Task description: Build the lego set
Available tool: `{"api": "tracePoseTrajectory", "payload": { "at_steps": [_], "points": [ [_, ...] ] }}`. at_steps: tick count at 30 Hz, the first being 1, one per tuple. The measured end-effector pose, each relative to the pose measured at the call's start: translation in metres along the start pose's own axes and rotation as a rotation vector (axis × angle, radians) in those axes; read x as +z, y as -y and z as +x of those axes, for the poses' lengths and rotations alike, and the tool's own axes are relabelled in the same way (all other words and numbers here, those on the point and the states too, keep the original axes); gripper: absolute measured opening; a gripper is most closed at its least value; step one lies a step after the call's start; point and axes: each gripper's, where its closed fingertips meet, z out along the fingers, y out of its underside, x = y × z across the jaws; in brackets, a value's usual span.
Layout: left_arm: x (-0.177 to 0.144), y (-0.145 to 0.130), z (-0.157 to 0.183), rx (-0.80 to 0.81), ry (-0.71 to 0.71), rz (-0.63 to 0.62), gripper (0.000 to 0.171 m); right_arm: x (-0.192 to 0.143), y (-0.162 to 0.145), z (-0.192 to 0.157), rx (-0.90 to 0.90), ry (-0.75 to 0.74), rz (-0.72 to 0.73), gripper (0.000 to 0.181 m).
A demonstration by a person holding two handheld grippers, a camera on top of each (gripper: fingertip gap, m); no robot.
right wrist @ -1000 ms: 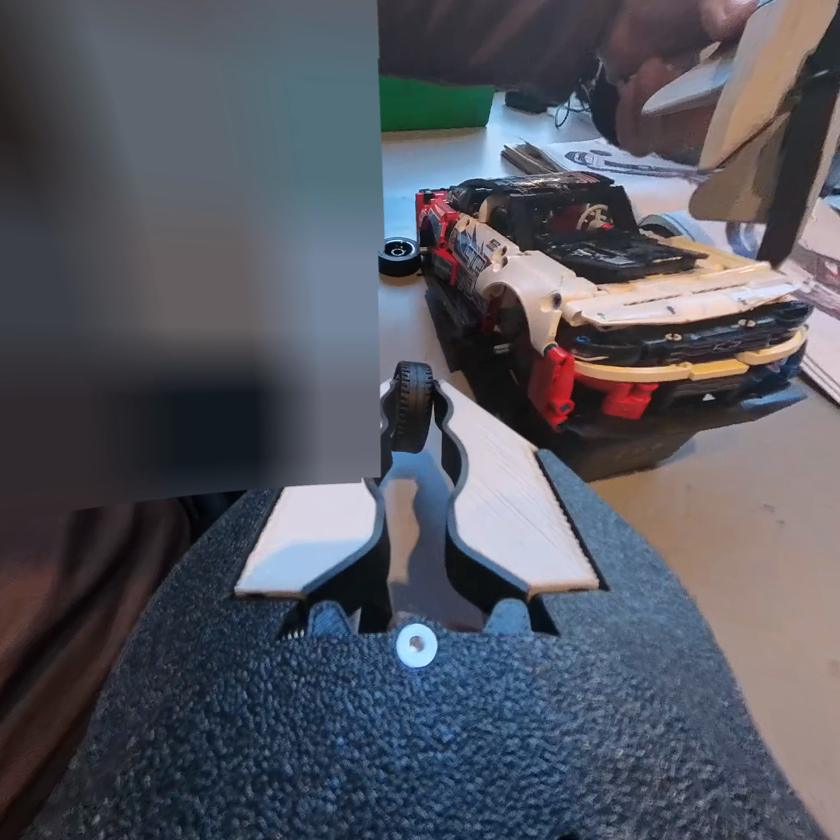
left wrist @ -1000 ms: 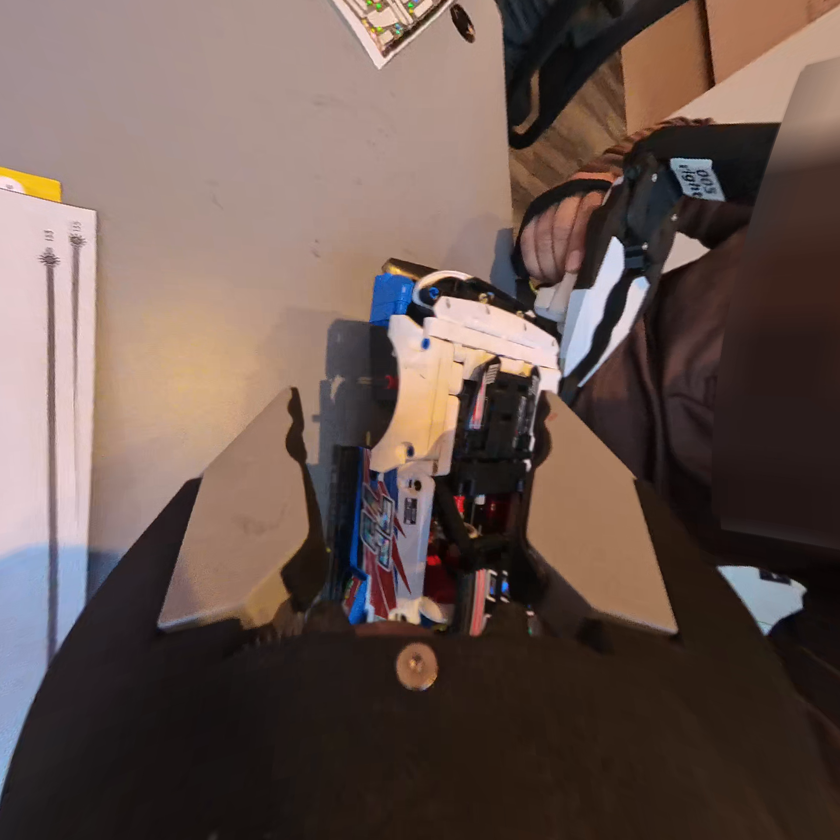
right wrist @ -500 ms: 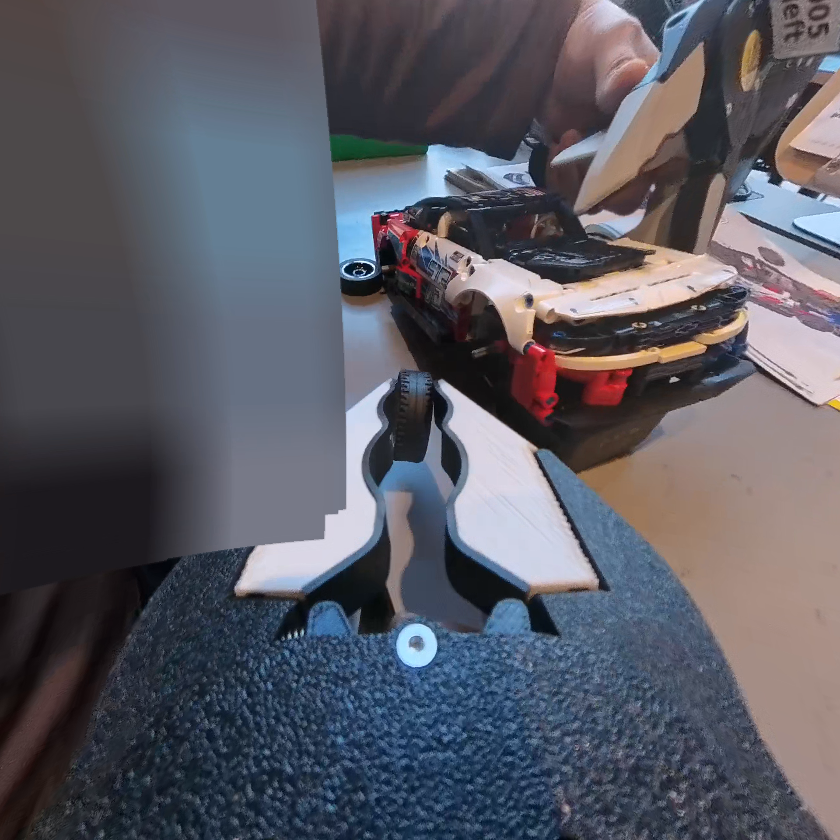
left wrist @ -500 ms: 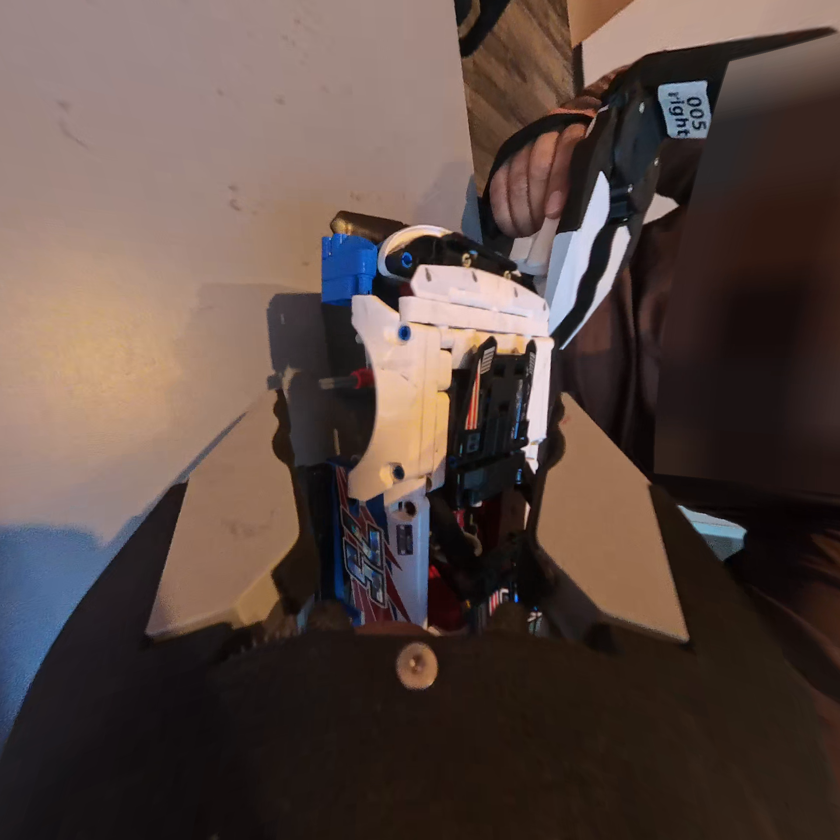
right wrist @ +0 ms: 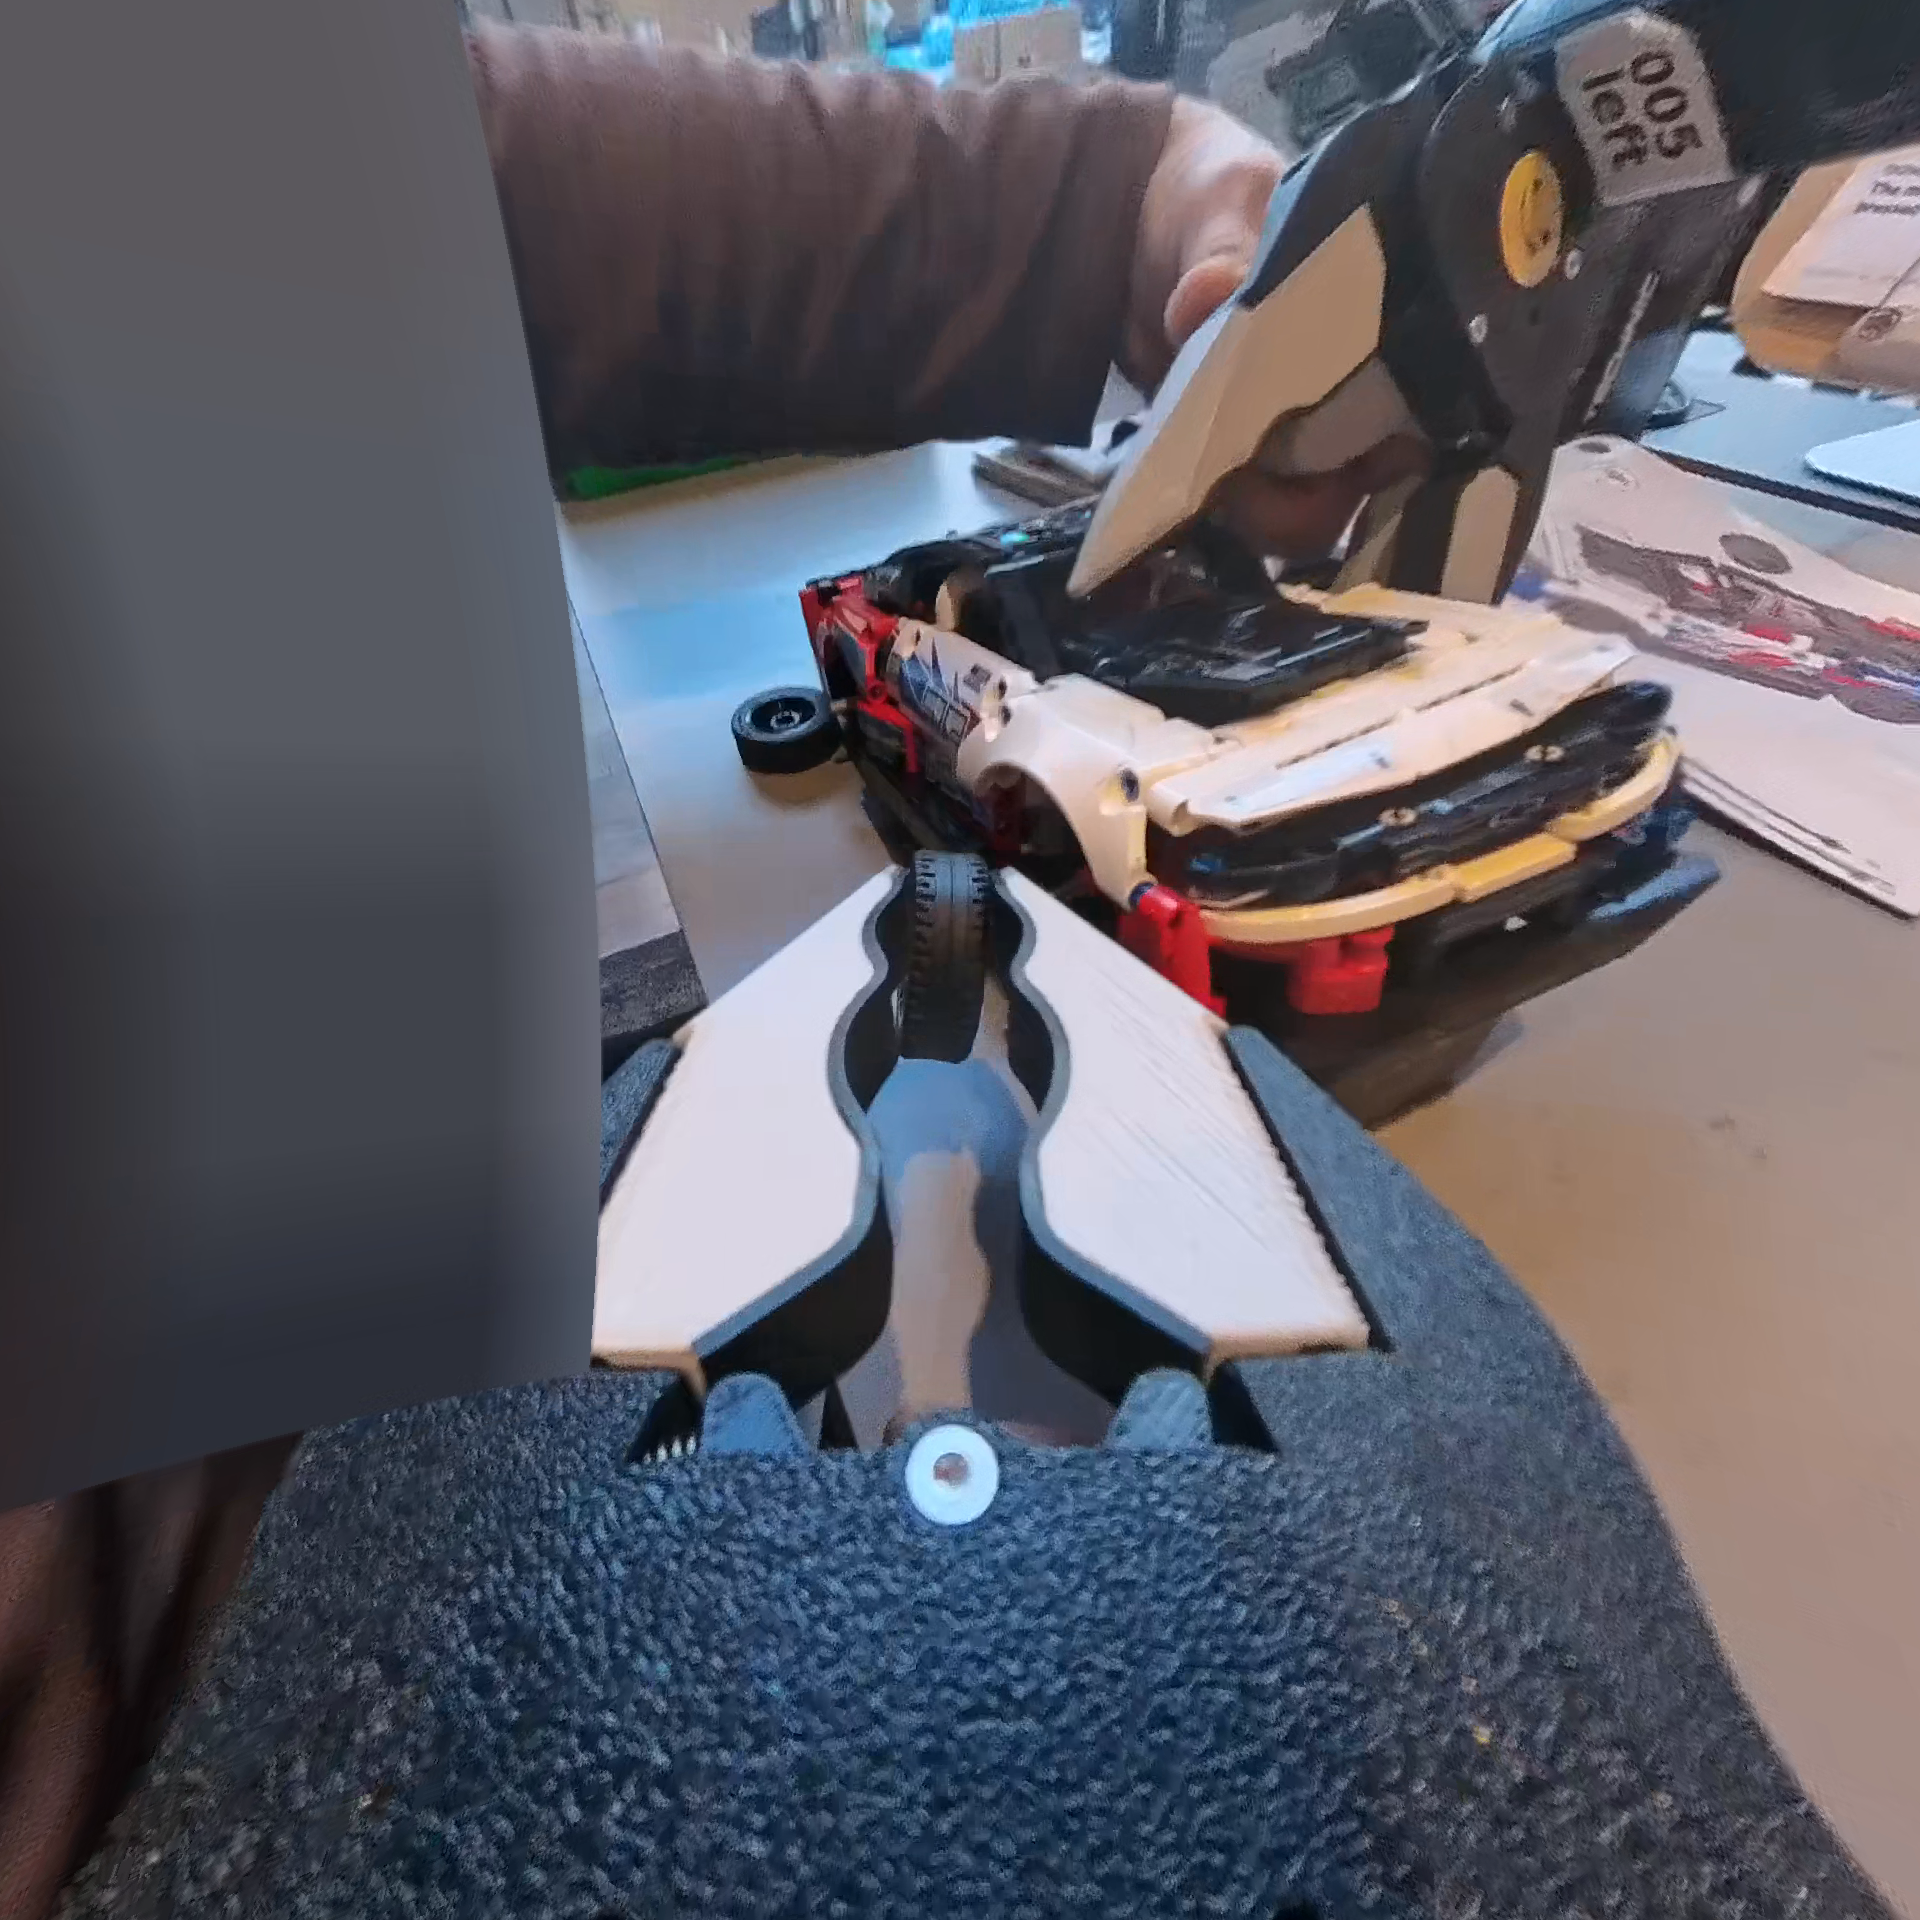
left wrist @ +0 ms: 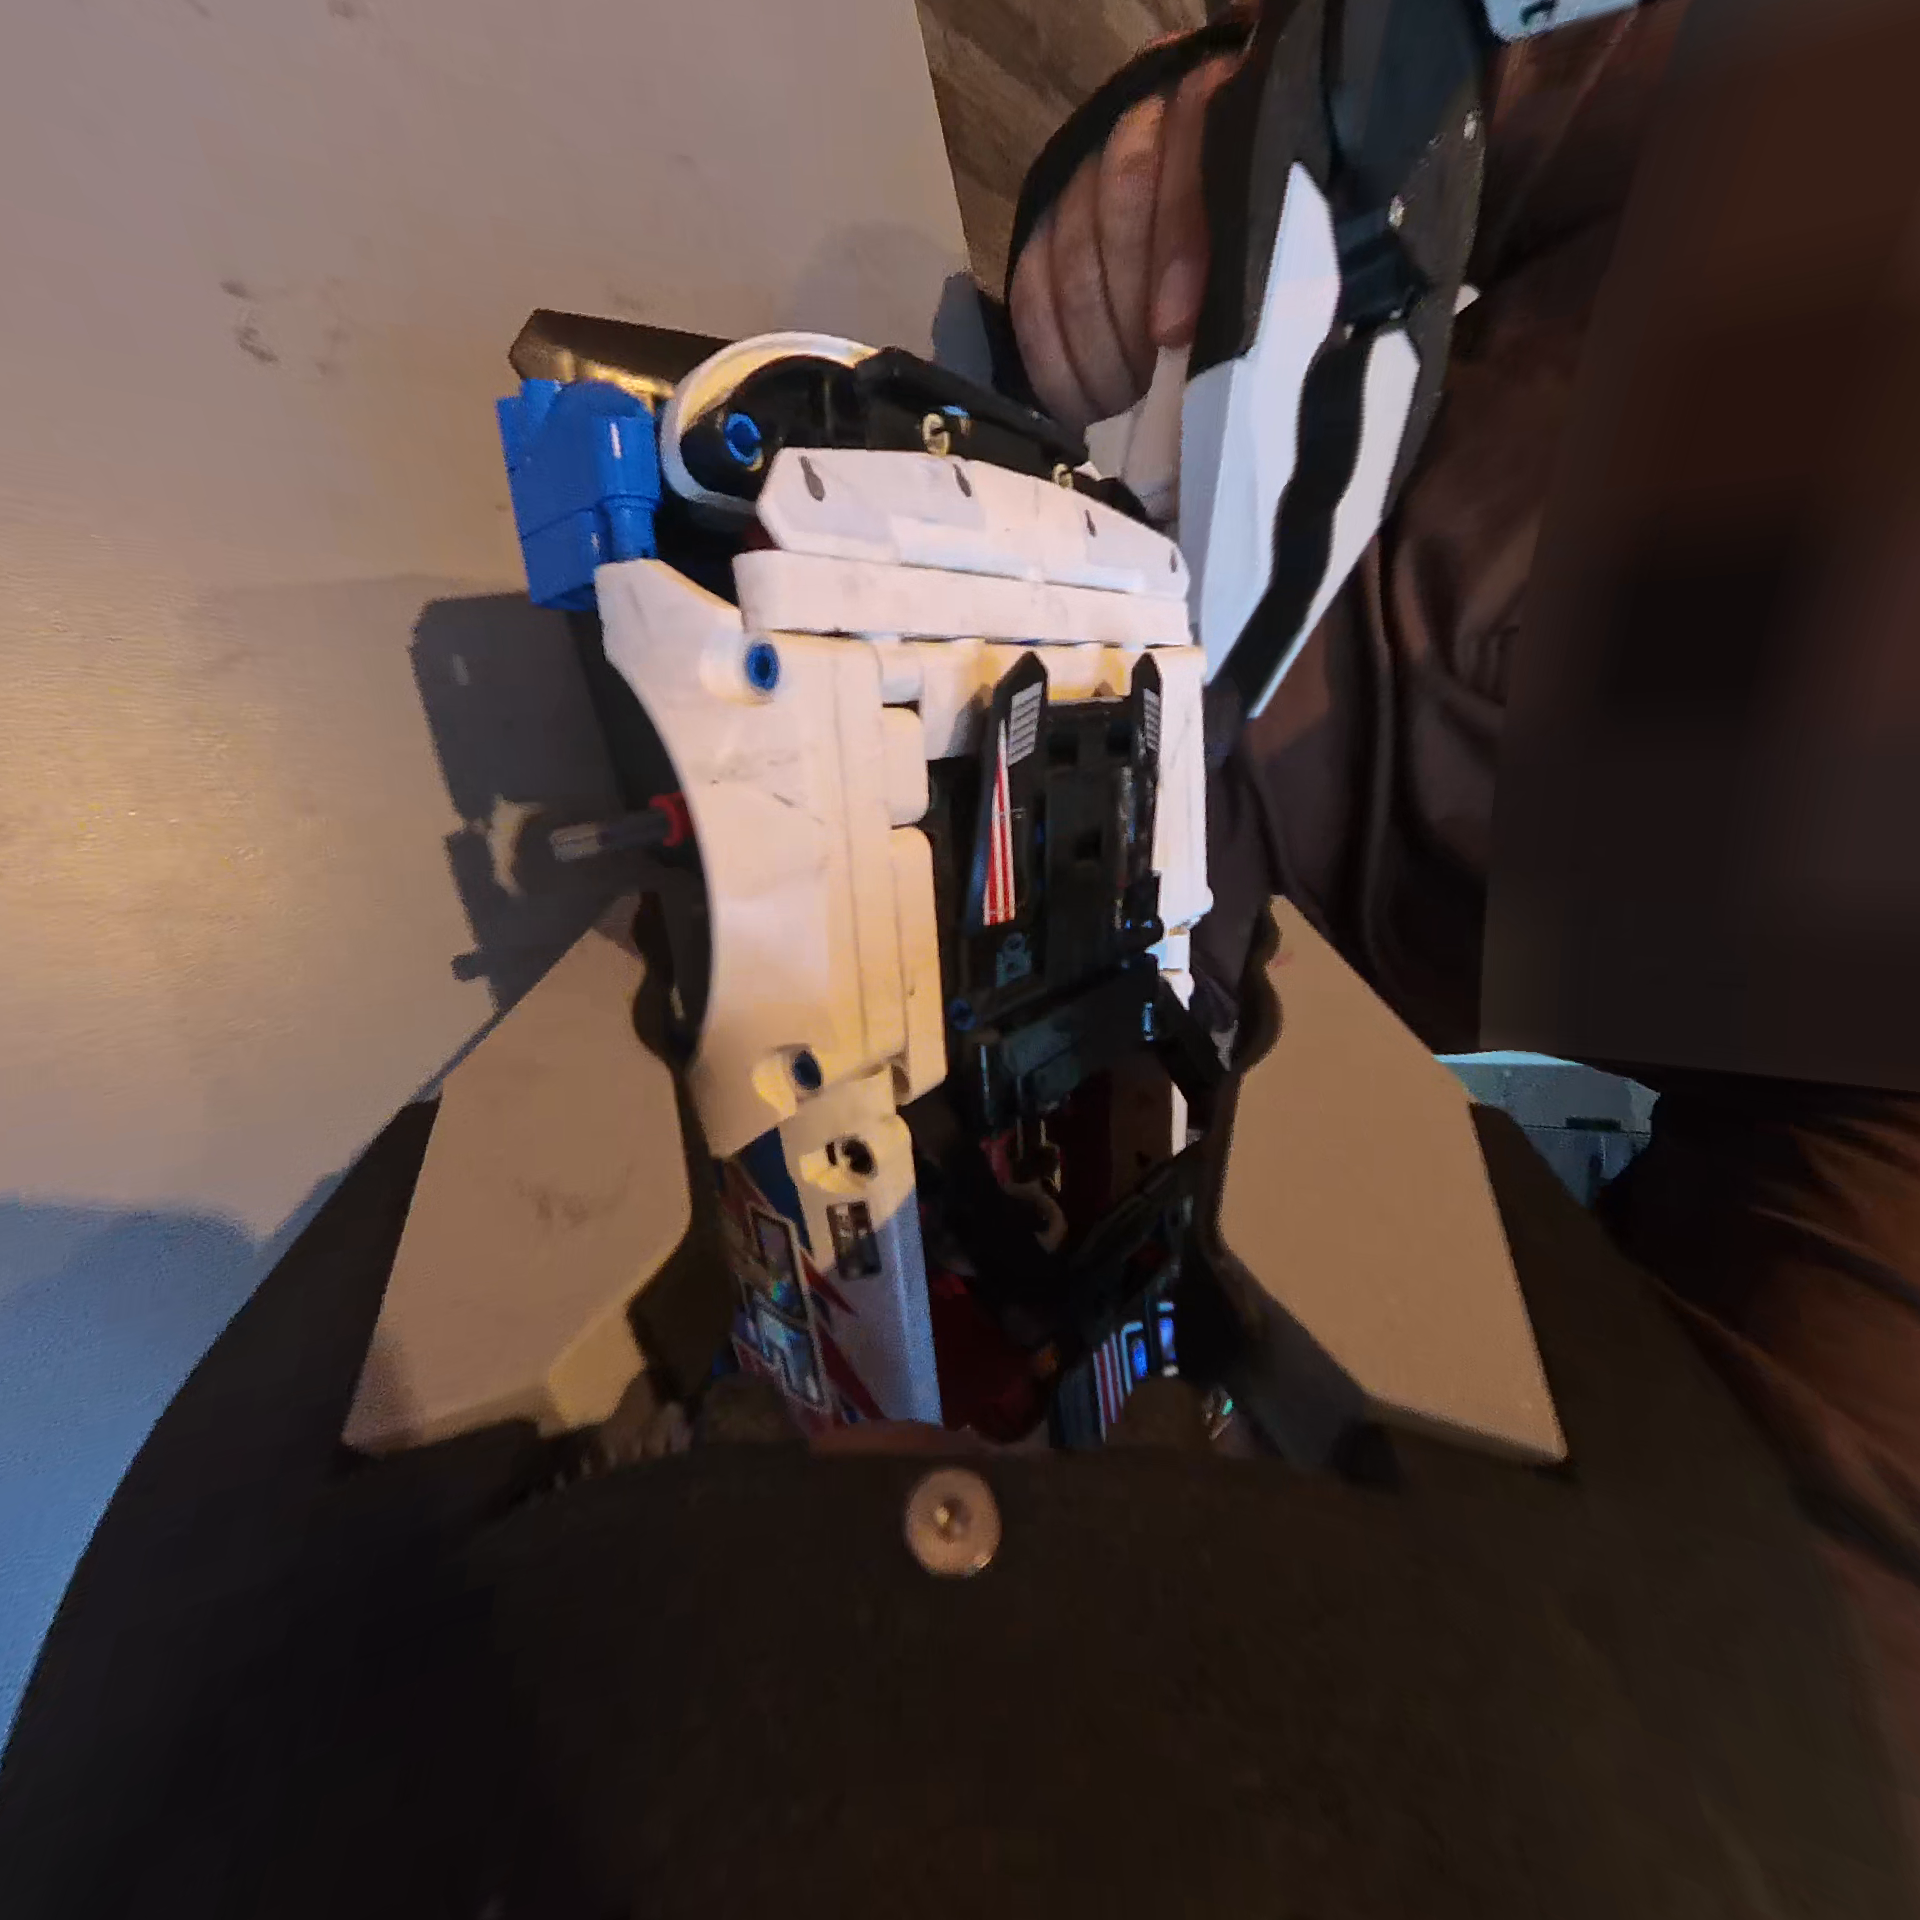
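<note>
Right gripper (right wrist: 943,914): fingers (right wrist: 1132,1122) clenched on a small black tyre (right wrist: 943,961), held upright and edge-on at the fingertips, just beside the front wheel arch of the lego car (right wrist: 1226,748). Whether tyre and car touch cannot be told. In the left wrist view the right gripper (left wrist: 1278,499) appears past the car's nose, its white and black fingers pointing down toward the tabletop, with a person's hand (left wrist: 1101,260) wrapped around the grip above.

Left gripper (left wrist: 951,966): fingers (left wrist: 540,1195) spread wide and straddling the lego car (left wrist: 904,831), one on each flank of the cabin; whether the pads press the bodywork cannot be told. In the right wrist view the left gripper (right wrist: 1278,582) comes down steeply from above onto the car's roof, a hand (right wrist: 1205,239) and brown sleeve (right wrist: 810,260) behind it.

Lego car: white, black and red body with blue trim, resting on the grey tabletop (right wrist: 1662,1195), front bumper toward the right gripper. A bare axle pin (left wrist: 613,831) juts from the front wheel arch.

Loose black wheel (right wrist: 781,727): lying on the tabletop just beside the car's rear corner.

Printed instruction sheets (right wrist: 1766,707): flat on the tabletop beyond the car.
</note>
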Motion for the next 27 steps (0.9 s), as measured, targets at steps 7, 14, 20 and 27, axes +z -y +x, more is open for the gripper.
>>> {"api": "tracePoseTrajectory", "payload": {
  "at_steps": [7, 14, 20, 27],
  "points": [
    [-0.008, -0.002, -0.002, 0.009, 0.111, -0.002, 0.109, 0.003, 0.010, -0.005, 0.031, 0.086, 0.040, 0.009],
    [-0.064, -0.045, 0.026, 0.035, 0.721, 0.114, 0.078, -0.013, 0.025, -0.003, 0.137, 0.183, 0.110, 0.009],
    [0.016, -0.043, 0.092, 0.139, 0.814, 0.269, 0.057, -0.011, 0.028, -0.011, 0.132, 0.260, 0.121, 0.009],
    [0.071, -0.010, 0.087, 0.189, 0.711, 0.377, 0.032, -0.001, 0.032, -0.027, 0.087, 0.324, 0.103, 0.009]
  ]
}}
